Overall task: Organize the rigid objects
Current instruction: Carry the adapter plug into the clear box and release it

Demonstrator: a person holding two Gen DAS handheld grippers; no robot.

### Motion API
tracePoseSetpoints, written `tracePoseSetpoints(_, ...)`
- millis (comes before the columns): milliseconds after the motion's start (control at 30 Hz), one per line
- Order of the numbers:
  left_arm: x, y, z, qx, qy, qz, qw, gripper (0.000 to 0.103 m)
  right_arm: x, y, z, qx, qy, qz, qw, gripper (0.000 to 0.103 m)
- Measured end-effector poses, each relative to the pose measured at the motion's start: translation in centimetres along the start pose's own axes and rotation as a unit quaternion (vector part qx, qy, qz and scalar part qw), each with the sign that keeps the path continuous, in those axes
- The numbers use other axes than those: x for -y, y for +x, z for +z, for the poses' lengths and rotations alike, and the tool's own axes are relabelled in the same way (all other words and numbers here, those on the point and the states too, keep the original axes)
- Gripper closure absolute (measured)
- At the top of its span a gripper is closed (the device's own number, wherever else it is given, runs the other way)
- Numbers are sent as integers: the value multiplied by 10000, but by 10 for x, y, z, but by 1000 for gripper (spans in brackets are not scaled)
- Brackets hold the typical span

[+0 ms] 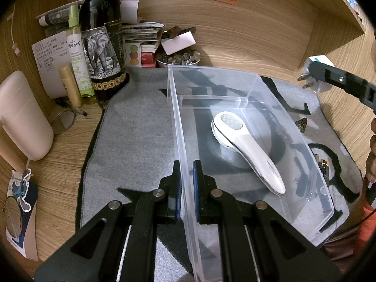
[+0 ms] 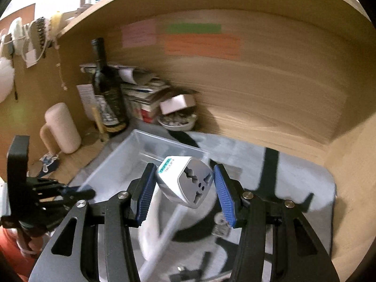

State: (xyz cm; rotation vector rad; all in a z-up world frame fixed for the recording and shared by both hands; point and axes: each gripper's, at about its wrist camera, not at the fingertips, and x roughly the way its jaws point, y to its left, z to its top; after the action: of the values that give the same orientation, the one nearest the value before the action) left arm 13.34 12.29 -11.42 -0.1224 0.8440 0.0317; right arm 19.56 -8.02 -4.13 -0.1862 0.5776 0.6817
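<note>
A clear plastic bin (image 1: 237,83) stands on a grey mat (image 1: 134,141). A white handheld lint remover (image 1: 246,145) lies inside it. My left gripper (image 1: 186,178) is shut on the bin's left wall near its front end. My right gripper (image 2: 184,183) is shut on a white travel plug adapter (image 2: 185,181) and holds it in the air above the bin (image 2: 131,155). In the left wrist view the adapter (image 1: 315,70) shows at the right, above the bin's far right corner, with its prongs pointing left.
A dark wine bottle (image 1: 103,42), a spray bottle (image 1: 77,56), a gold tube (image 1: 69,84) and a pink mug (image 1: 21,115) stand at the left. A bowl of stones (image 1: 178,58) and stacked papers (image 1: 143,35) sit behind the bin. Small items (image 1: 323,166) lie on the mat at the right.
</note>
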Motion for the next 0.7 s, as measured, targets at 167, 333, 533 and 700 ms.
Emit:
tracePoseSetpoints(167,1,0,1,-3,8,-23,10000,95,-19,12,5,-93,-200,172,9996,56)
tracePoseSetpoints(333,0,0,0,2,3,-38,10000,95,-33,26,3,-307,-401,299,9983,56)
tracePoseSetpoints(533,0,1,1,7,0,-37,10000,95,-50,48,-7,-707,-681,368,9945,56)
tracePoseSetpoints(700,1,1,1,13,-9,-49,10000,95,-60,62,-14,-1028,-889,499,9895,56)
